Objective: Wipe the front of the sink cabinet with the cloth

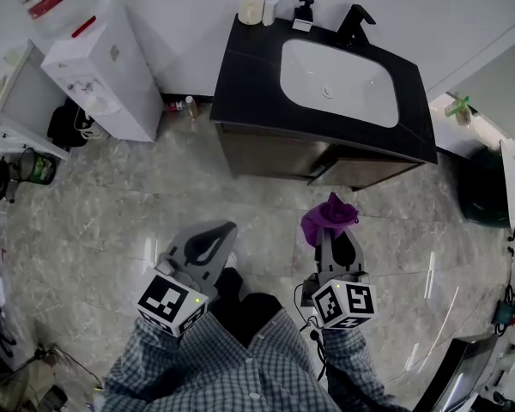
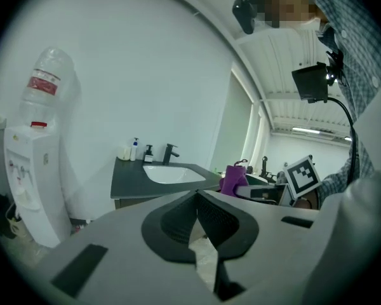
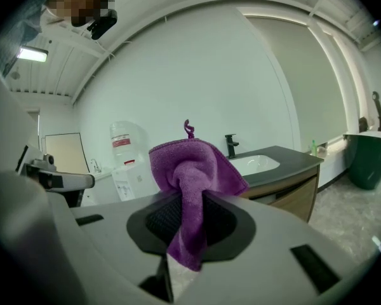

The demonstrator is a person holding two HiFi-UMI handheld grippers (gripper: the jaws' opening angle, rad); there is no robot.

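Floor, head view: pale marble-look floor (image 1: pixel 112 204), seen from steeply above.
Cabinet: the wood-fronted sink cabinet (image 1: pixel 275 154) stands against a white wall. It carries a black countertop (image 1: pixel 249 67) with a white basin (image 1: pixel 336 80) and a black faucet (image 1: pixel 354 24).
Dispenser: a white water dispenser (image 1: pixel 99 71) stands to the cabinet's left, apart from it.
Left side: the left gripper (image 1: pixel 216 239) is held over the floor, well short of the cabinet.
Right side: the right gripper (image 1: pixel 336 243) is held beside the left one. The purple cloth (image 1: pixel 328 216) is bunched at its tips, clear of the cabinet front.
Left gripper view: the jaws meet at their tips with nothing between them. The sink cabinet lies ahead, and the cloth shows to the right.
Right gripper view: the jaws are clamped on the cloth (image 3: pixel 190 170). It rises in a bunch above them and hangs in a tail below (a small loop sticks up from its top). The cabinet lies ahead to the right, untouched.
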